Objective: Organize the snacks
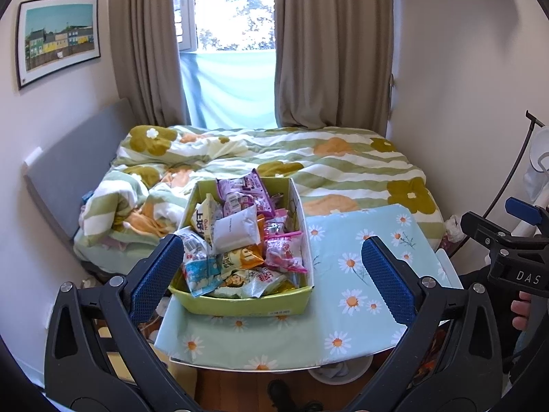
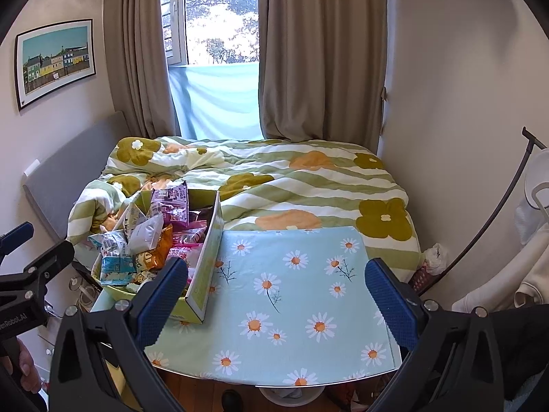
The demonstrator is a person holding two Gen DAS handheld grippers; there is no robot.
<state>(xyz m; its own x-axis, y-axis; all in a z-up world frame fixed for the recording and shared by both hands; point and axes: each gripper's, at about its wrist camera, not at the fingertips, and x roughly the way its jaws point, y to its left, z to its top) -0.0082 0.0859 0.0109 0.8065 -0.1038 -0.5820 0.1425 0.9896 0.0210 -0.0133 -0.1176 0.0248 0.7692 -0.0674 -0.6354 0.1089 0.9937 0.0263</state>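
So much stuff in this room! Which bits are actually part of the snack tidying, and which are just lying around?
Part of the job:
- green box
- snack packets piled in it
- daisy-cloth table
- left gripper and right gripper, both open and empty

Just lying around:
- flowered duvet
- framed picture
- curtains

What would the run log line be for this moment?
left gripper: open, empty | right gripper: open, empty | snacks: piled in box | box: on table, left part | grasp: none yet

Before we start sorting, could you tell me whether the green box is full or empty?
Full: snack packets heap above the green box rim.
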